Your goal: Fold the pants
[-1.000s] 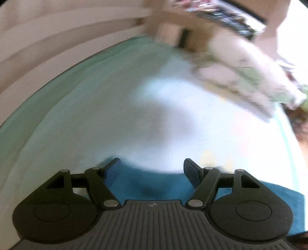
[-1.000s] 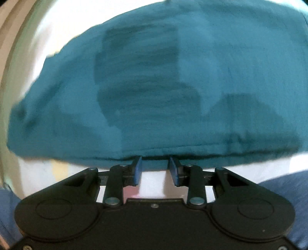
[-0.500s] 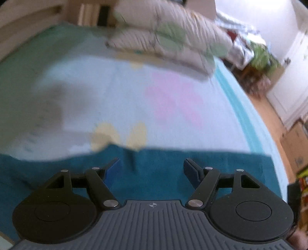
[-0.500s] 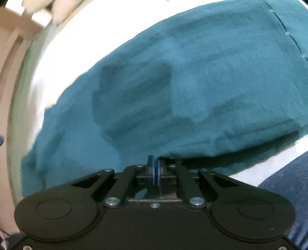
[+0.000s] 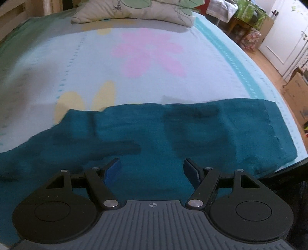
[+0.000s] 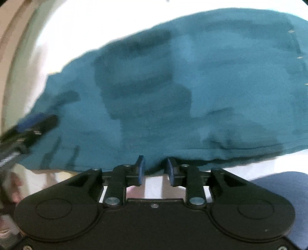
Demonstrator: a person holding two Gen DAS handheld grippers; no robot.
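Teal pants [image 5: 173, 134] lie flat across the near part of a bed, the stitched hem end at the right. My left gripper [image 5: 152, 169] is open and empty, hovering over the cloth. In the right wrist view the pants [image 6: 192, 86] fill the frame. My right gripper [image 6: 155, 167] is open at the pants' near edge, jaws a small way apart with the edge of the cloth just ahead of them. The left gripper [image 6: 32, 125] shows blurred at the left edge of that view.
The bed sheet [image 5: 96, 57] is pale blue with pink and yellow flowers. A pillow [image 5: 134, 9] lies at the far end. The bed's right edge [image 5: 269, 92] drops to a wooden floor with boxes and furniture. Blue-clad legs [image 6: 284, 192] are near the right gripper.
The right gripper was shut on the pants' near edge half a second ago and is now open. The left gripper has swung over the pants, and more cloth lies under it.
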